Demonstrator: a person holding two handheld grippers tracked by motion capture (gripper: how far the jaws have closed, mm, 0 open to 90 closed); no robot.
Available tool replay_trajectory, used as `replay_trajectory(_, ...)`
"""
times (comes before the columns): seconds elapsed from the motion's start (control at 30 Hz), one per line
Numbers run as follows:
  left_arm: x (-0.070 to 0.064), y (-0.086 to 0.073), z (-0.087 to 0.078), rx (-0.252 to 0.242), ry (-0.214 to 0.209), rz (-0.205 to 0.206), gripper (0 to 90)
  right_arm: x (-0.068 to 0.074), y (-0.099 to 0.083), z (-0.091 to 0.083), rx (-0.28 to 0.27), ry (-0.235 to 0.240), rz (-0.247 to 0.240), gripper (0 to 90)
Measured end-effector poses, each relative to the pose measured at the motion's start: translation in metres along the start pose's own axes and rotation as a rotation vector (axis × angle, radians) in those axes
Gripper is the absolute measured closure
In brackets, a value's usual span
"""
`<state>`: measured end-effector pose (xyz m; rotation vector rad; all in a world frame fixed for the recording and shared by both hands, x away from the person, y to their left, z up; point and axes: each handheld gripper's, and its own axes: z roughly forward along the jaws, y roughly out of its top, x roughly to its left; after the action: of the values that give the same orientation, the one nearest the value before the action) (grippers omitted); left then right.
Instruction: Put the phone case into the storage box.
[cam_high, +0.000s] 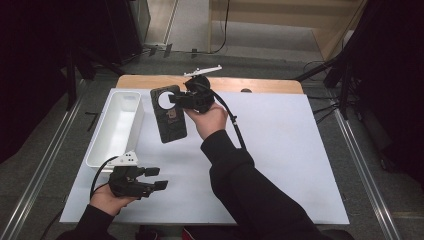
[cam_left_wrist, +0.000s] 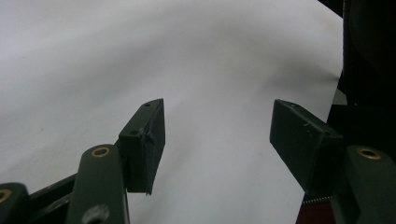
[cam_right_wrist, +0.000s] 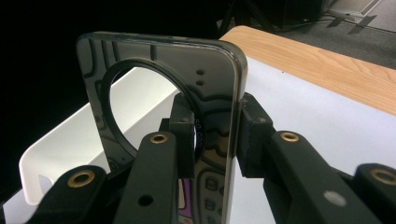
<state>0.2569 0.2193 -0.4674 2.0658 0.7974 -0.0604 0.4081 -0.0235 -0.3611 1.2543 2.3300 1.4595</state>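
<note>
I've got the right tool (cam_high: 176, 98) up over the far part of the desk (cam_high: 280, 150), and it is pinching a flat dark plate (cam_high: 168, 119) that has a big round hole near its upper end. In the right gripper view the plate (cam_right_wrist: 215, 84) stands on edge between my two black jaws, one pad on each face, pressing just beside the rim of the hole, and its glossy surface throws back reflections. I'll place everything from the white bin (cam_high: 117, 125), the long rectangular tub that lies along the desk's left edge: the plate hangs just to the right of it, tilted, its lower end over the white sheet and its holed end toward the wooden strip at the back. Through the hole in the right gripper view I see the white bin (cam_right_wrist: 70, 154) behind the plate, so the plate sits between my camera and the tub. Whether the plate touches the desk I cannot tell from here. My left tool (cam_high: 159, 178) sits below the near end of the bin, low over the white sheet. In the left gripper view the left tool (cam_left_wrist: 217, 140) has its jaws spread wide, nothing between them, bare white sheet beyond.
</note>
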Motion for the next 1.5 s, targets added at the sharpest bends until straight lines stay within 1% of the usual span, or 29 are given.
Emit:
replay_trajectory(0.4, 0.002, -0.002, -0.001, 0.001, -0.008, -0.002, 35.6, 0.006, 0.013, 0.007, -0.005, 0.004, -0.005, 70.4)
replay_trajectory(0.47, 0.002, -0.002, -0.001, 0.006, -0.004, -0.001, 35.5, 0.007, 0.015, 0.008, -0.004, -0.001, -0.008, 70.4)
replay_trajectory(0.67, 0.001, -0.002, -0.001, 0.001, -0.004, 0.001, 35.5, 0.008, 0.023, 0.012, -0.006, -0.002, -0.003, 70.4)
replay_trajectory(1.03, 0.002, -0.003, -0.002, 0.001, -0.006, -0.005, 35.5, 0.013, 0.038, 0.020, -0.010, -0.014, -0.012, 70.4)
replay_trajectory(1.23, 0.003, -0.003, -0.002, 0.007, -0.006, -0.005, 35.5, 0.014, 0.041, 0.027, -0.013, -0.014, -0.006, 70.4)
replay_trajectory(1.37, 0.003, -0.004, -0.001, 0.017, -0.005, -0.002, 35.5, 0.014, 0.046, 0.029, -0.020, -0.020, -0.006, 70.4)
replay_trajectory(1.5, 0.004, -0.004, -0.001, 0.011, -0.008, -0.004, 35.5, 0.015, 0.050, 0.033, -0.024, -0.026, 0.003, 70.3)
